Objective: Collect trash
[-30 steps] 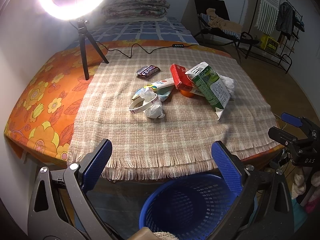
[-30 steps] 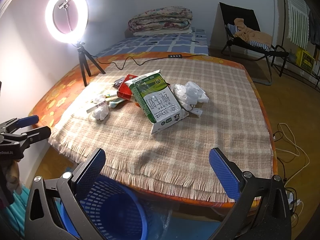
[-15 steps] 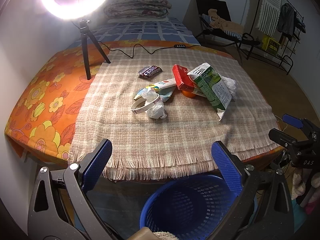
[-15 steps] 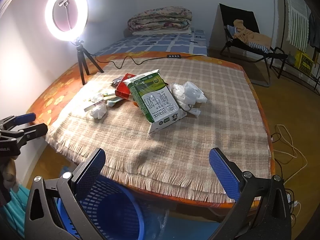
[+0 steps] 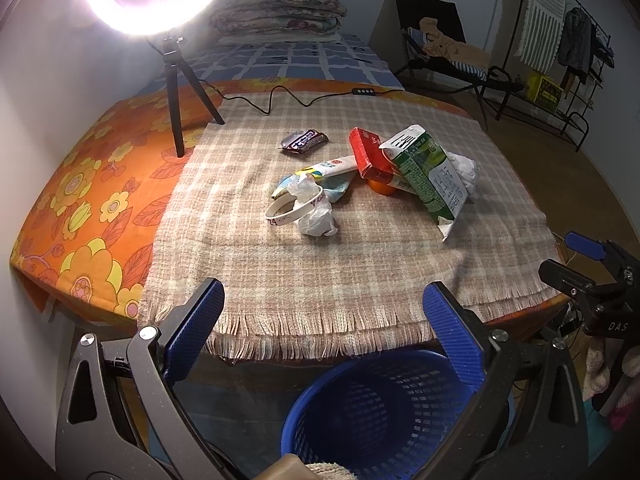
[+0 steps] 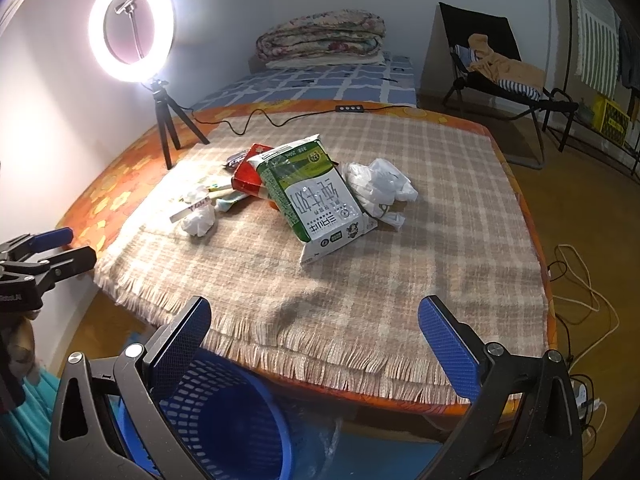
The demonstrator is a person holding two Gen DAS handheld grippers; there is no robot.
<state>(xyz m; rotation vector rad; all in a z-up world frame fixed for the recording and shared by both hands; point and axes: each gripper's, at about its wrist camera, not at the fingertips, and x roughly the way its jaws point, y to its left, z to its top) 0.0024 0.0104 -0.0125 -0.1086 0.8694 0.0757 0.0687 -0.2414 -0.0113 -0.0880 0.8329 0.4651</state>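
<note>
Trash lies in a loose pile on the plaid cloth [image 5: 320, 264]: a green and white milk carton [image 5: 428, 176] [image 6: 316, 196], a red box [image 5: 366, 152], crumpled white tissue [image 5: 318, 218] [image 6: 198, 220], a white paper ring [image 5: 290, 210], a dark candy wrapper [image 5: 304, 141], flat wrappers [image 5: 320, 172] and a white plastic bag [image 6: 380, 186]. A blue mesh basket [image 5: 384, 408] [image 6: 224, 416] stands on the floor at the table's near edge. My left gripper [image 5: 322, 336] and right gripper [image 6: 314, 344] are both open and empty, short of the table's near edge and above the basket.
A lit ring light on a black tripod [image 5: 176, 76] stands at the table's back left, its cable [image 5: 288, 98] trailing across the back. The orange flowered cover [image 5: 88, 184] shows at the left. A folding chair [image 6: 500, 80] and floor cables [image 6: 580, 292] are at the right.
Both grippers have drawn back slightly from the table, so the trash pile looks a little farther off. Both stay open and empty. The trash has not moved.
</note>
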